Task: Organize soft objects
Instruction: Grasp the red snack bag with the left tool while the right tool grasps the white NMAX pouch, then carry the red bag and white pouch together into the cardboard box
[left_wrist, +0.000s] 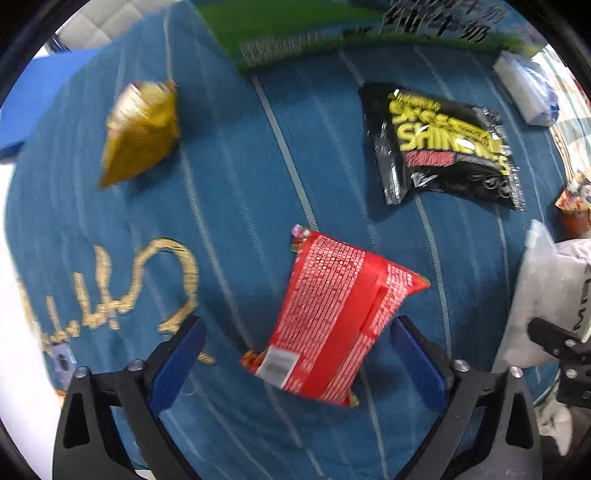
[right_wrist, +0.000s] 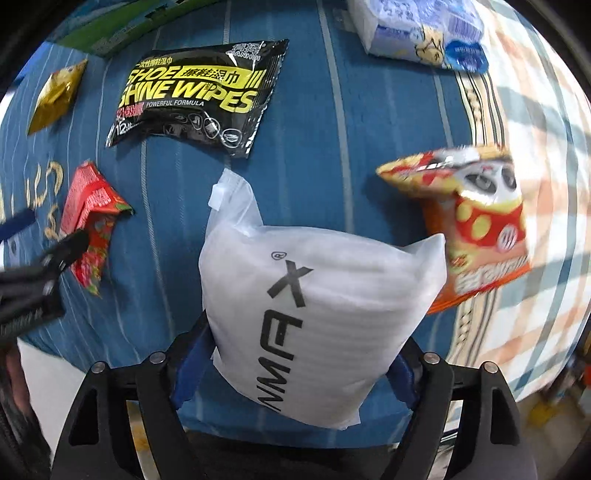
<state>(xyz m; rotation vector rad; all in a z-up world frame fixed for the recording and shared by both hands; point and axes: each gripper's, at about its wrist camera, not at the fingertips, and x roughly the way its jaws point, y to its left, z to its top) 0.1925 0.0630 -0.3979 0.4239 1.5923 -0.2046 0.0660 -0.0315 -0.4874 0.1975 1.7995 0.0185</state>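
Note:
My left gripper is open, its blue pads on either side of a red snack packet that lies on the blue striped cloth. The packet also shows in the right wrist view. My right gripper is shut on a white plastic-wrapped bundle with black lettering, also seen at the right edge of the left wrist view. A black shoe shine wipes pack and a gold packet lie farther off.
An orange panda snack bag lies right of the white bundle, on the edge of a checked cloth. A white and blue tissue pack lies at the far right. A green box stands at the back.

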